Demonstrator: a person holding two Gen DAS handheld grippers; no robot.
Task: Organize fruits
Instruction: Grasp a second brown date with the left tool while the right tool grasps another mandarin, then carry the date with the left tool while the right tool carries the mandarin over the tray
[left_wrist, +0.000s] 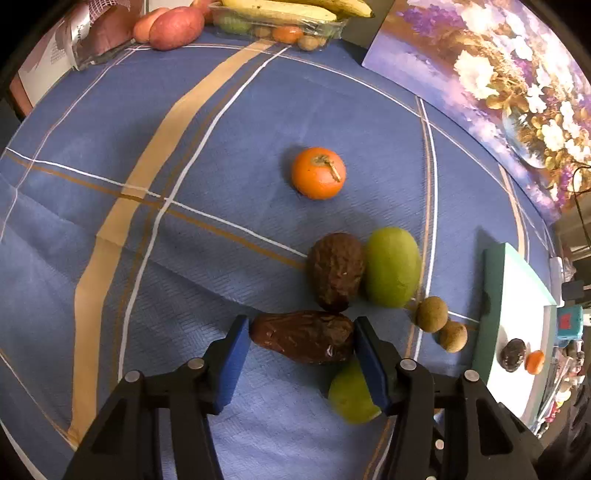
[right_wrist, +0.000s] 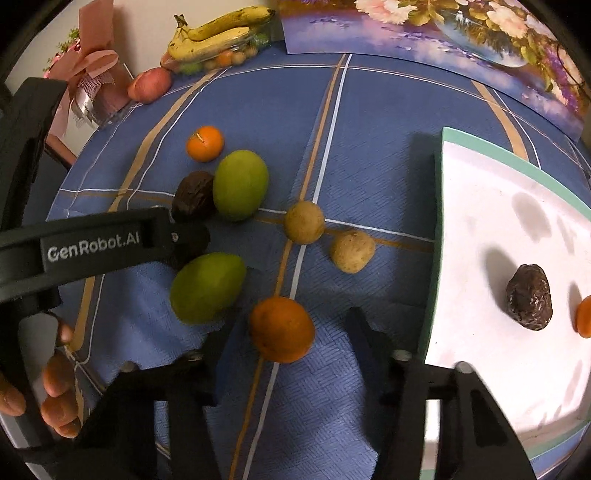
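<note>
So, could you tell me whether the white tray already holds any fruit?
Yes, partly filled: the white tray holds a wrinkled brown fruit and an orange fruit at the picture's edge.

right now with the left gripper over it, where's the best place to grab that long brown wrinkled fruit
Grip the long brown fruit across its two ends, coming from above. It lies flat on the blue cloth with the left gripper already straddling its length; a green fruit crowds its near side.

Orange (right_wrist: 281, 329) between the right gripper (right_wrist: 291, 345) jaws, beside white tray (right_wrist: 476, 206).
</note>
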